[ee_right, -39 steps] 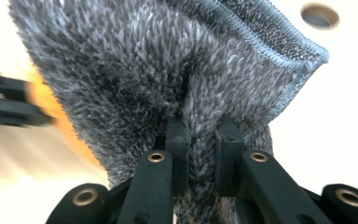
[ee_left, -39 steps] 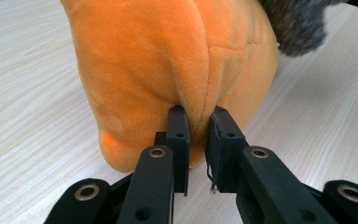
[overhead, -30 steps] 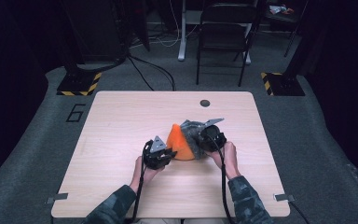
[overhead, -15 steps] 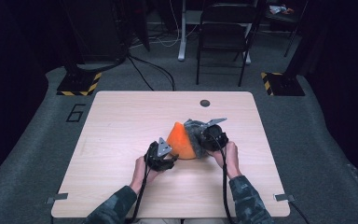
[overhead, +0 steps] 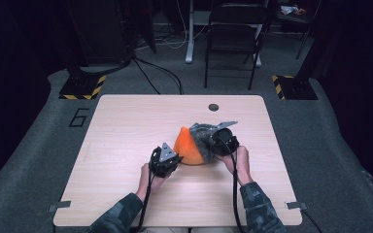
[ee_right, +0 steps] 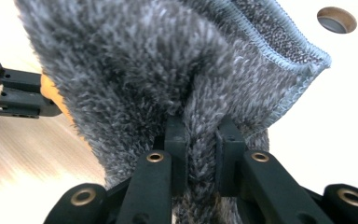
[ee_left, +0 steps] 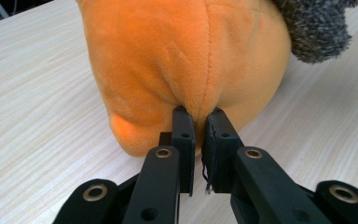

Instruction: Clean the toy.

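An orange plush toy (overhead: 188, 146) lies mid-table with a grey fuzzy cloth (overhead: 201, 135) over its right side. My left gripper (overhead: 174, 158) is at its left edge. In the left gripper view the jaws have just been closing, and the gripper (ee_left: 199, 116) now pinches a fold of the orange plush (ee_left: 182, 51); the grey cloth (ee_left: 317, 28) shows at top right. My right gripper (overhead: 209, 141) comes in from the right. In the right gripper view it (ee_right: 200, 126) is shut on a ridge of the grey cloth (ee_right: 144, 60), with the left gripper (ee_right: 14, 93) beyond.
The wooden table (overhead: 126, 126) has a round cable hole (overhead: 213, 107) near its far edge. A folding chair (overhead: 233, 29) and cables stand on the floor behind. Yellow-black floor plates (overhead: 82, 87) sit at the far corners.
Both hands stay at the plush. The left gripper has shifted slightly against the orange side; the right gripper keeps its hold on the grey cloth.
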### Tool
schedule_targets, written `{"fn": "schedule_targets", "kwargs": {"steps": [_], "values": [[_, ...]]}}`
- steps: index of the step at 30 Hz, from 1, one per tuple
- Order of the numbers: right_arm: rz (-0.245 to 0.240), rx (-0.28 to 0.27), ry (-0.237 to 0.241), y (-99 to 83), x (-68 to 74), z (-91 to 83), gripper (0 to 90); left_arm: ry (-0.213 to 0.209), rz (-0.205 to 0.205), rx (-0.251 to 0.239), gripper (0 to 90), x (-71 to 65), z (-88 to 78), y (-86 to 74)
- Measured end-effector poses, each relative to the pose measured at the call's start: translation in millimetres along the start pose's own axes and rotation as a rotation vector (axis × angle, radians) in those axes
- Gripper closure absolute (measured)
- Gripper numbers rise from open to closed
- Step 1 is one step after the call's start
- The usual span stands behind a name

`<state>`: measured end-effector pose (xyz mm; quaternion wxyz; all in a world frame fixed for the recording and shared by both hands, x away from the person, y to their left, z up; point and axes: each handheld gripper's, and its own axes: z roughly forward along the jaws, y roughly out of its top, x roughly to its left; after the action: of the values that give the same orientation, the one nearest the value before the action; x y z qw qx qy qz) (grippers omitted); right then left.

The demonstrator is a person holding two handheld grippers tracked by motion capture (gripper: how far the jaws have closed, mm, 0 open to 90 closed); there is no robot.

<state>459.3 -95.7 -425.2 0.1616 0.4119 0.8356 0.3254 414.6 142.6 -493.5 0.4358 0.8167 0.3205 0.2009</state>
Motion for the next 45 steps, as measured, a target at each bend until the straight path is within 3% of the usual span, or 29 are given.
{"fn": "schedule_targets", "kwargs": {"steps": [3,8,12,14,16,27,32,35,42,45], "values": [[0.009,-0.024,0.009,3.5,2.0,-7.3,78.9,-0.025,-0.027,-0.019,84.3,-0.8,-3.7,4.6],[-0.032,-0.071,0.035,11.0,13.1,-17.7,78.8,-0.056,-0.034,-0.033,84.4,-4.0,-10.5,10.7],[-0.072,-0.047,0.032,12.3,24.6,-13.0,78.7,-0.064,-0.028,-0.026,84.4,-6.2,-10.2,11.2],[-0.092,-0.034,0.005,10.4,27.4,-6.8,78.6,-0.071,-0.032,-0.017,84.3,-6.0,-8.3,10.3],[-0.080,-0.022,0.009,8.4,26.3,-3.0,78.5,-0.069,-0.036,-0.017,84.2,-5.0,-6.7,8.7],[-0.055,0.021,-0.023,0.9,8.8,3.5,78.2,-0.078,-0.036,-0.009,83.8,-1.2,-4.8,6.0],[-0.020,0.059,-0.039,-5.7,-3.2,10.0,78.2,-0.080,-0.034,-0.007,83.6,-1.0,-4.8,5.7],[0.000,0.110,-0.076,-13.8,-10.8,18.5,78.2,-0.078,-0.032,-0.006,83.5,-0.4,-4.8,5.1],[0.055,0.176,-0.054,-25.2,-24.3,31.8,78.3,-0.069,-0.019,-0.017,83.1,-0.8,-4.7,4.2],[0.056,0.153,-0.037,-21.9,-26.8,23.6,78.7,-0.074,-0.015,-0.014,83.1,-0.1,-5.6,4.2]]}}
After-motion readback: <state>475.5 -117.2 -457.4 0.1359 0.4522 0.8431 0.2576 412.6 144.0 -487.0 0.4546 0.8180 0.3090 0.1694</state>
